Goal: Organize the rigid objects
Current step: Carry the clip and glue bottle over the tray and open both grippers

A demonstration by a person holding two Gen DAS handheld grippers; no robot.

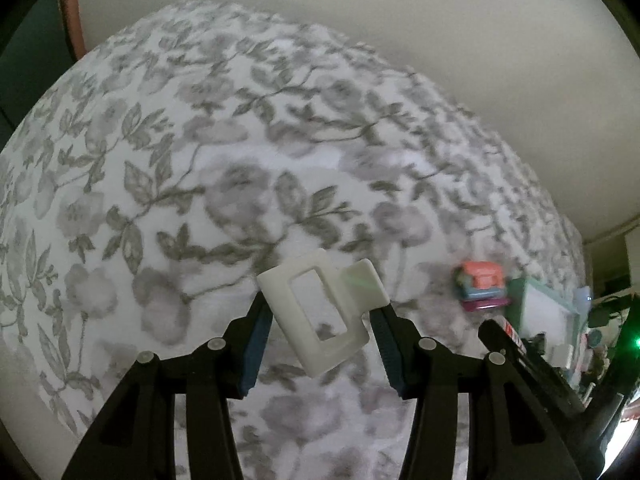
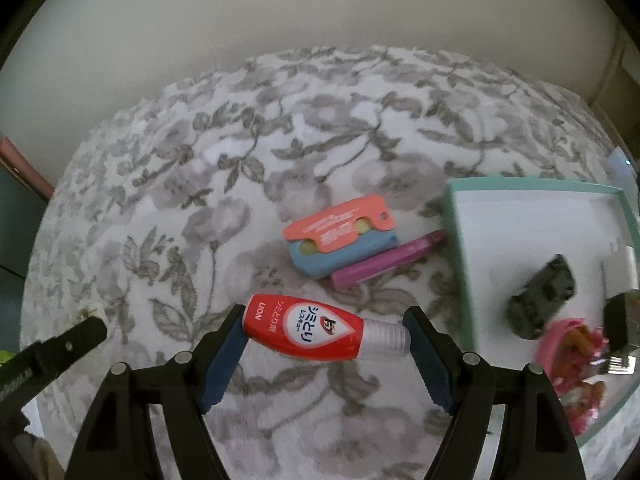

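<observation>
The left gripper point(image 1: 322, 312) pinches a white frame point(image 1: 320, 312), a flat plastic piece with a rectangular window, held tilted above the flowered cloth point(image 1: 200, 200). The right gripper point(image 2: 326, 330) clamps a red bottle point(image 2: 316, 330) lengthwise, base on one pad and clear cap on the other; its label reads "LION" with Japanese lettering. Beyond the bottle, on the cloth, lies a blue case point(image 2: 344, 254) under a coral card point(image 2: 340, 222) (print too blurred to read), touching a purple bar point(image 2: 388, 260). At the cloth's right edge a mint tray point(image 2: 460, 248) holds a dark toy car point(image 2: 544, 298) and pink packets point(image 2: 576, 356).
</observation>
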